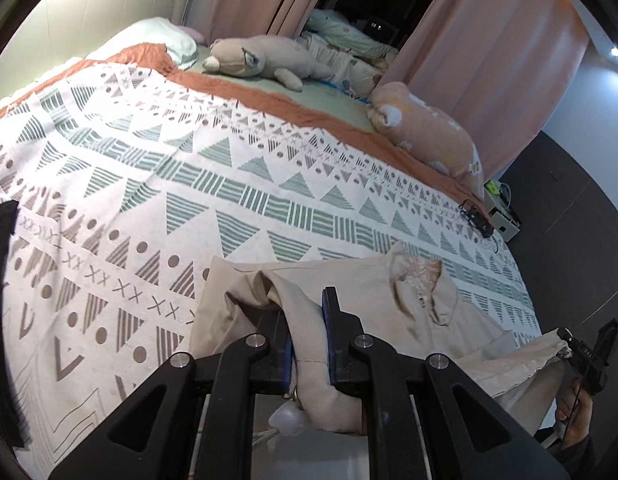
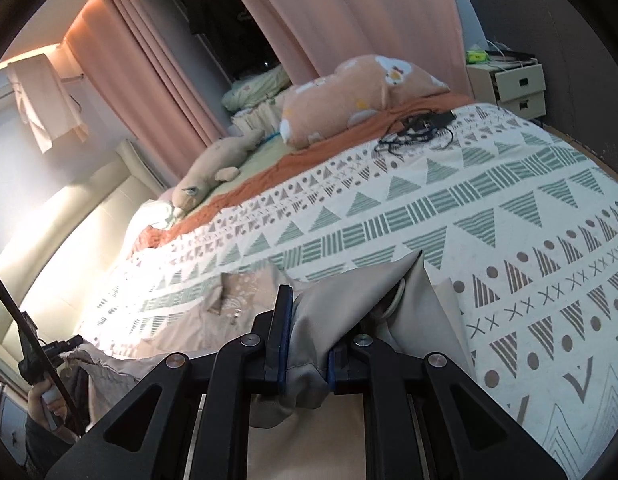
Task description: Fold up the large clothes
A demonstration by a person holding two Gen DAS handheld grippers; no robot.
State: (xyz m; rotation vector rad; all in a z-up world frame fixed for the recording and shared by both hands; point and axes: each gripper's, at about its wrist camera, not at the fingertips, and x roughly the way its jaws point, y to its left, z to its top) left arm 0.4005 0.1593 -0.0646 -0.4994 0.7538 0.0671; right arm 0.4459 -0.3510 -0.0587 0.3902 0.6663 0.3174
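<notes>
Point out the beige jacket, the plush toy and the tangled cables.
jacket [image 1: 437, 300], left wrist view, collar area.
plush toy [image 1: 249, 58], left wrist view, its body.
cables [image 2: 413, 128], right wrist view, middle of tangle.

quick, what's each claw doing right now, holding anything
Left claw: shut on a bunched part of the beige garment.
Right claw: shut on another fold of the same beige garment.

Bed [image 1: 269, 184] covered by white geometric-print blanket [image 1: 157, 168] over orange sheet [image 1: 245, 88]. On it: beige garment [image 1: 369, 292] at near edge, plush toy [image 1: 253, 58], peach pillow [image 1: 429, 136], black cables [image 2: 417, 128].
</notes>
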